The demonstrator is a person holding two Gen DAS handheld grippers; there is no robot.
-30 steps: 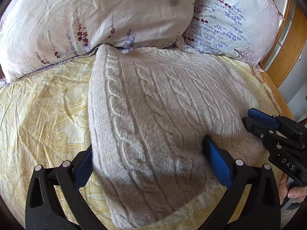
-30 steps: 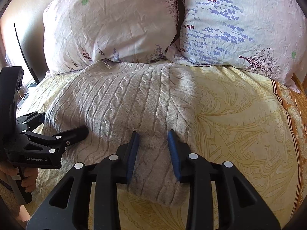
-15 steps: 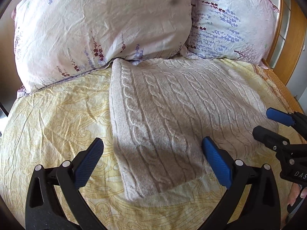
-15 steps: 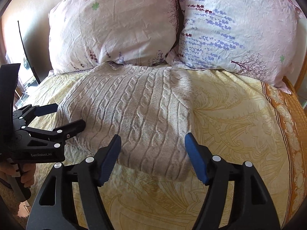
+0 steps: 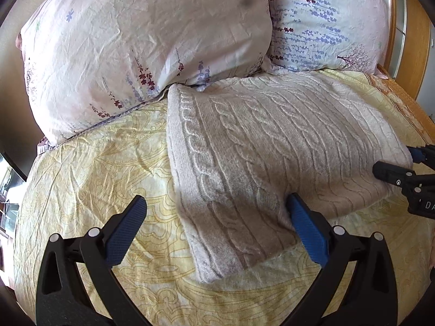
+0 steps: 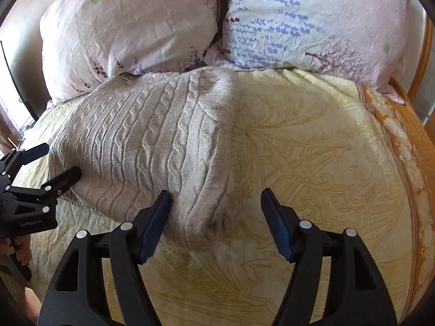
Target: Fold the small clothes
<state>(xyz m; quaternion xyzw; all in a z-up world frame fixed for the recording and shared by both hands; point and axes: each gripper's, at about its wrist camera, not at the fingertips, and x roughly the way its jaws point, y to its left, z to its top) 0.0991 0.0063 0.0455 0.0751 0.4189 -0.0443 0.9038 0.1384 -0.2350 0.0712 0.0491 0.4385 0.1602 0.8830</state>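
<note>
A folded beige cable-knit sweater (image 5: pixel 261 152) lies flat on the yellow patterned bedspread (image 5: pixel 103 163); it also shows in the right wrist view (image 6: pixel 152 146). My left gripper (image 5: pixel 214 217) is open and empty, its jaws wide apart over the sweater's near left corner. My right gripper (image 6: pixel 216 212) is open and empty over the sweater's near right corner. Each gripper shows in the other's view: the right one at the right edge (image 5: pixel 399 163), the left one at the left edge (image 6: pixel 46 160), both open beside the sweater.
Two floral pillows (image 5: pixel 152 40) (image 6: pixel 312 24) lean at the head of the bed, touching the sweater's far edge. A wooden bed frame (image 5: pixel 407 35) runs along the right. An orange border (image 6: pixel 407 146) edges the bedspread on the right.
Both grippers have pulled back from the sweater toward the near edge. The right gripper's jaws have opened wide and let go of the sweater. The sweater stays lying flat.
</note>
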